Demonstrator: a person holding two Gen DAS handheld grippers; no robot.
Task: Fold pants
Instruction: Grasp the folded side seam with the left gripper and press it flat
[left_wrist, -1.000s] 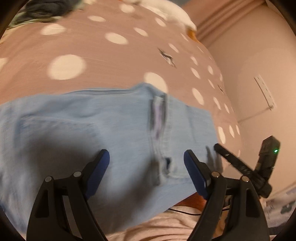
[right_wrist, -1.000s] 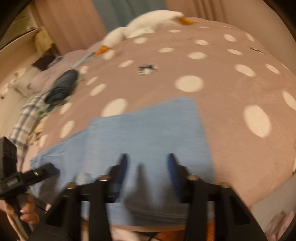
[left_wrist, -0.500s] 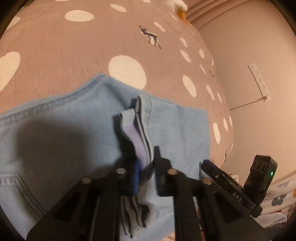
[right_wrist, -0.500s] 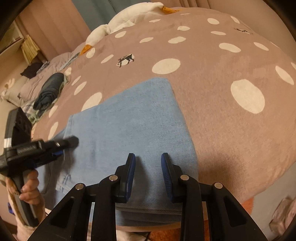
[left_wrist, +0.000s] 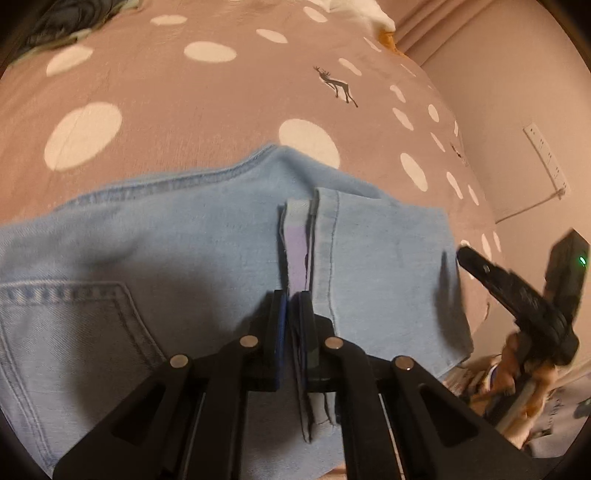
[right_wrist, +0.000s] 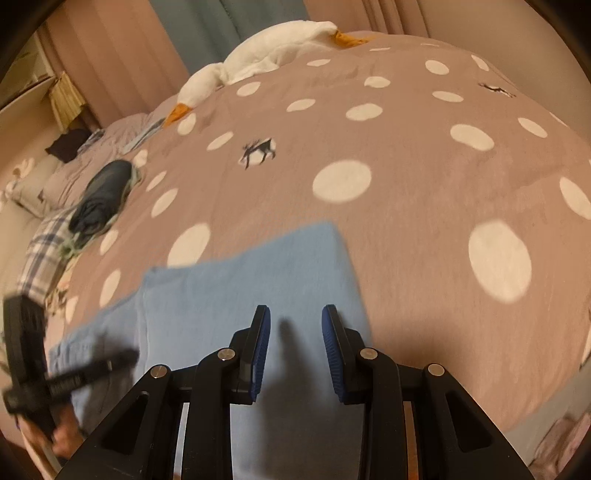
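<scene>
Pinching the leg-hem edge w/ my left tongs (left_wrist: 291, 299), jaws pressed together on the stacked layers of the pants (left_wrist: 184, 251), so I judge this is the grab step before a fold. The denim lies flat on the dotted blanket (left_wrist: 221, 92), spreading out ahead of the left tongs and off to both sides; a back pocket (left_wrist: 74, 317) sits to their left, the hem seam runs straight out in front of the tips. My right tongs (right_wrist: 295, 328) are spread apart, nothing between them, hovering over the pants' other end w/ the cloth directly under and ahead of the tips; can't tell if the pads touch it. Next move, as I read it: bring the right down, close on that edge at a matching spot, then lift both together and carry the cloth over evenly. Risk imo: the left grip only has part of the stack, so a layer could slip out on the lift.
</scene>
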